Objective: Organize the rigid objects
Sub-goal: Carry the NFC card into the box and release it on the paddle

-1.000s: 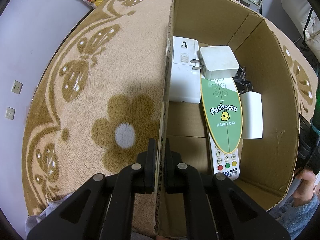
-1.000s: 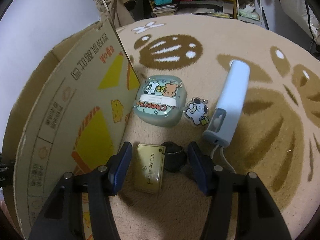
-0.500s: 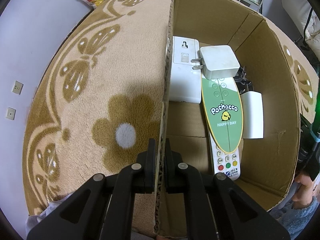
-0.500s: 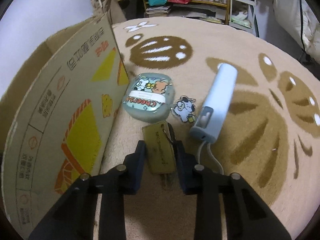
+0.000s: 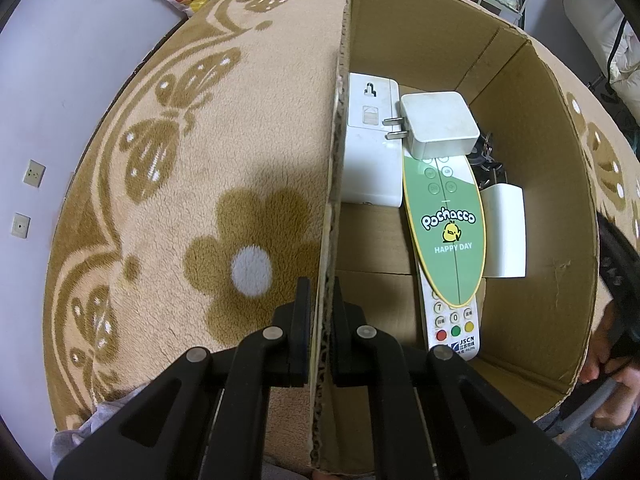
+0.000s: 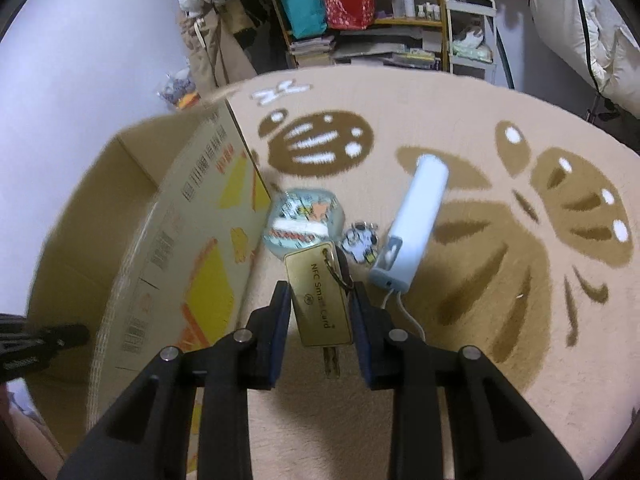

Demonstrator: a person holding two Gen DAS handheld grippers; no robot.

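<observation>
Right wrist view: the right gripper [image 6: 318, 322] is carrying a gold NFC smart card tag [image 6: 319, 302], fingers [image 6: 279, 332] closed down onto its two long edges, w/ a key ring [image 6: 338, 270] and what looks like a key hanging under it. The tag appears lifted clear of the carpet [image 6: 480, 380], though how high is hard to tell. To do this step well: keep the squeeze steady since the tag is thin and slick, swing left of the fingers toward the cardboard box [image 6: 132, 248], clear the top edge before lowering, and let go only once the dangling key is inside, so it doesn't snag the wall. Ahead of the fingers, on the carpet: an earbud case [image 6: 304, 220] w/ cartoon print, a small cartoon charm [image 6: 360, 240], and to the right a pale blue cylindrical gadget [image 6: 414, 220] w/ a cord.

Left wrist view: the left gripper [image 5: 320, 316] is pinching the box's near wall [image 5: 332, 184], one finger [image 5: 301, 320] outside, the other inside, nearly pressed together w/ only the cardboard between; this is steadying the box. Inside, right of the fingers: a TV remote [image 5: 450, 320] under a green Pochacco board [image 5: 444, 224], a white charger plug [image 5: 438, 124], a white power strip [image 5: 372, 148] and another white block [image 5: 504, 228]. Free floor is just right of the fingers, a good drop spot.
</observation>
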